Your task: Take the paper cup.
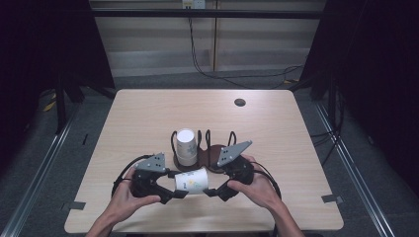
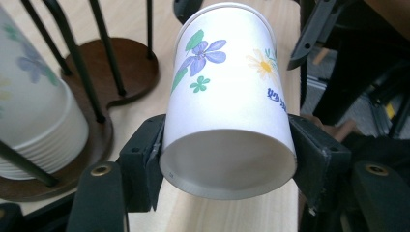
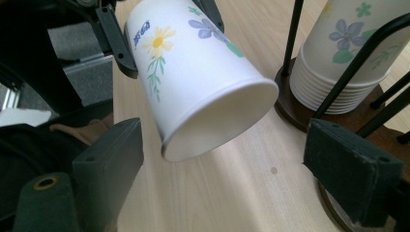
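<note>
Sideways, cup (image 2: 227, 104) within left gripper (image 2: 227, 162) (clamped)

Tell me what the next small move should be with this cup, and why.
Probably carry the cup over to the rack and set it down. The left gripper clamps it by its base end, lying sideways above the table, while the right gripper stands open with its pads clear of the rim. The rack already holds a stack of cups.

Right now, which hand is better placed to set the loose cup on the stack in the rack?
Left. The left gripper already clamps the cup; the right gripper is open beside its mouth, touching nothing. The stack stands just beyond.
</note>
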